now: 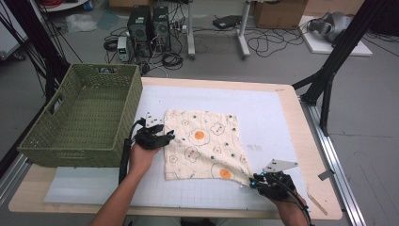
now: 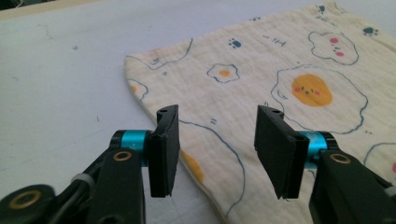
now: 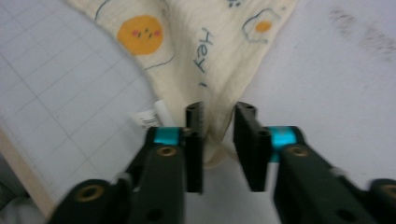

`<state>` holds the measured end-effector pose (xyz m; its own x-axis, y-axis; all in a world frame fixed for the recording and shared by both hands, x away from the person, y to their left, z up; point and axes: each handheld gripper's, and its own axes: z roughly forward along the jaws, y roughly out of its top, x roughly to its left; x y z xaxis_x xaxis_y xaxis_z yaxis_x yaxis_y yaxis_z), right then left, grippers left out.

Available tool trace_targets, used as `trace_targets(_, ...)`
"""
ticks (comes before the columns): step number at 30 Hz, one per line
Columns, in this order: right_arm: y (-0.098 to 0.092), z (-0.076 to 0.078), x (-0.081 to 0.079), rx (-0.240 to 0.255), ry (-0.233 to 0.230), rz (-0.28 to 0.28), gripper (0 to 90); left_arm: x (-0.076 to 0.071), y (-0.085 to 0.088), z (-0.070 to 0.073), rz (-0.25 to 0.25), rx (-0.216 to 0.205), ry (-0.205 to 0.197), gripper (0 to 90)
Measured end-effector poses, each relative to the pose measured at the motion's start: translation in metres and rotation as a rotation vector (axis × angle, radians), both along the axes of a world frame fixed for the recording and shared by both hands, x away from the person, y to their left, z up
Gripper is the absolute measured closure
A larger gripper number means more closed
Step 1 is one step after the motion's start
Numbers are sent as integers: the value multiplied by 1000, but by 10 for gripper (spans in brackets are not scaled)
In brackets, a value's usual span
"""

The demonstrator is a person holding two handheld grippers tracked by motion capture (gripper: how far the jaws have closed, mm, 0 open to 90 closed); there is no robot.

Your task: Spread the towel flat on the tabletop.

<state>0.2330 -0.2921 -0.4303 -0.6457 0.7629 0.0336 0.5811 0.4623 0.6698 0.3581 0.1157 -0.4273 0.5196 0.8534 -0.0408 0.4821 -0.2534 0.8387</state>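
High view first: the cloth [image 1: 203,143], cream with fried-egg prints, lies spread on the white mat [image 1: 263,108] between the two hands. The left gripper [image 1: 165,138] sits at the cloth's left edge, and the right gripper [image 1: 254,183] is at its near right corner. A green woven basket [image 1: 82,115] stands well to the left of the left hand.

Left gripper view shows the cloth [image 2: 280,79] flat on the mat, its edge running beneath and between the two black fingers [image 2: 164,149]. Those jaws stand well apart with a clear gap; neither pad presses on the fabric, so nothing is gripped here.

Right gripper view shows the cloth's corner [image 3: 219,70] drawn into a narrow bunched fold that runs down into the gap between the fingers [image 3: 195,140]. The left finger lies against the fold; the right finger stands just off it with a sliver of space, so the jaws are parted and not clamping. A small white label [image 3: 150,116] sticks out just beside the left finger.
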Motion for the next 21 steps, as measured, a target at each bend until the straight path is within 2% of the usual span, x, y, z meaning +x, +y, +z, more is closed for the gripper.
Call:
trace_targets(2, -9, 6, 3, 46, -40, -50, 593, -2, 3, -1, 0, 0, 3, 476)
trace_targets(4, -15, 13, 13, 86, -85, -97, 535, -3, 6, -3, 0, -21, 6, 463)
trace_targets(5, -16, 15, 20, 96, -108, -109, 501, -4, 6, -4, -2, -18, 8, 468)
trace_targets(6, -15, 16, 29, 108, -129, -127, 463, -4, 7, -4, -11, -15, 13, 476)
trace_targets(8, -7, 13, 51, 113, -153, -139, 451, -4, 7, -3, -20, -16, 6, 476)
trace_targets(11, 15, 2, 86, 95, -148, -148, 451, -3, 7, -4, -17, -36, -6, 468)
trace_targets(13, 28, -6, 105, 60, -139, -152, 479, -3, 7, -4, -23, -40, -5, 459)
trace_targets(16, 42, -17, 124, 28, -95, -149, 513, -2, 7, -5, -35, -52, 0, 450)
trace_targets(18, 44, -19, 129, 59, -94, -153, 576, -2, 7, -5, -34, -58, -4, 450)
trace_targets(21, 41, -17, 130, 61, -88, -125, 837, -3, 7, -4, -38, -55, -4, 451)
